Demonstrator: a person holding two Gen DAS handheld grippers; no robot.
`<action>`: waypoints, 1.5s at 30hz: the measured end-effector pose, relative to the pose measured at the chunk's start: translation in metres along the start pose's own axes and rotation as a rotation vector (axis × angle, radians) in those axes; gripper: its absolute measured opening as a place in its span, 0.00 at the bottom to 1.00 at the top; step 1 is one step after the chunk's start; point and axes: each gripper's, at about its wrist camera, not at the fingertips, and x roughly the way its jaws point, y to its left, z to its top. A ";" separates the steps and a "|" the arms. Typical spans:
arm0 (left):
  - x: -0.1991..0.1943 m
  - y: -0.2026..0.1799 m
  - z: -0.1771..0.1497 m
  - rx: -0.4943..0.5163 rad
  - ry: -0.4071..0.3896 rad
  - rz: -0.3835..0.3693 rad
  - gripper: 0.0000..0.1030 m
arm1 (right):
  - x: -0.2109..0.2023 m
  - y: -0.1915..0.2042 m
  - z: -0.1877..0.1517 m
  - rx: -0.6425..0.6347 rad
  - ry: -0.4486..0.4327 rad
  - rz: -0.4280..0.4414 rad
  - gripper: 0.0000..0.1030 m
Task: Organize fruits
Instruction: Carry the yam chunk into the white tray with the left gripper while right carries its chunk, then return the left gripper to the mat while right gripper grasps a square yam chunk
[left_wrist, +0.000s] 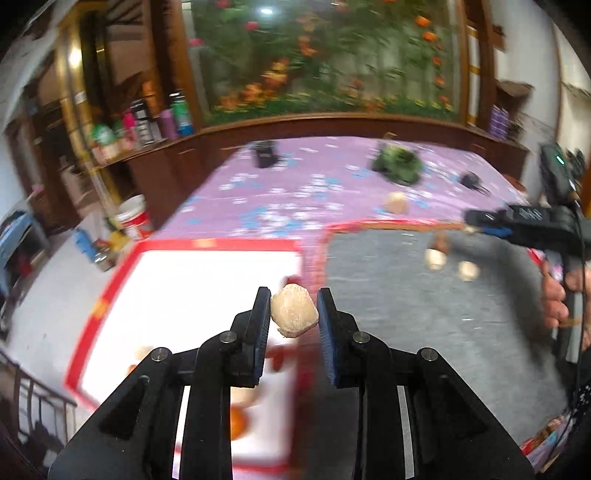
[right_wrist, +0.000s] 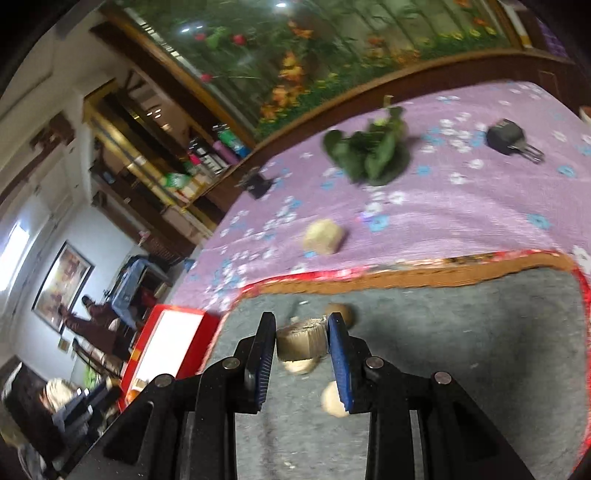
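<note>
Left wrist view, left gripper (left_wrist: 293, 314) jaws clamping pale fruit (left_wrist: 293, 312), right gripper (right_wrist: 302, 341) jaws holding tan chunk (right_wrist: 301, 341)

Purple flowered bedspread (right_wrist: 461, 206) bearing green leaves (right_wrist: 369, 155), a black plug (right_wrist: 506, 138) and a small black object (left_wrist: 264, 153); flower mural (left_wrist: 325, 55) behind.

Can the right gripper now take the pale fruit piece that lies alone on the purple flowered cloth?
Probably not yet: the right gripper is shut on a tan cut piece, so its jaws are occupied, though nothing blocks the pale fruit piece.
</note>
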 end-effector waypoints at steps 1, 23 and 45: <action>-0.002 0.018 -0.004 -0.027 0.000 0.023 0.24 | 0.004 0.011 -0.004 -0.018 0.014 0.006 0.28; 0.016 0.126 -0.061 -0.173 0.069 0.118 0.24 | 0.128 0.224 -0.111 -0.222 0.305 0.304 0.27; 0.015 0.119 -0.060 -0.132 0.093 0.135 0.53 | 0.118 0.221 -0.114 -0.323 0.213 0.231 0.39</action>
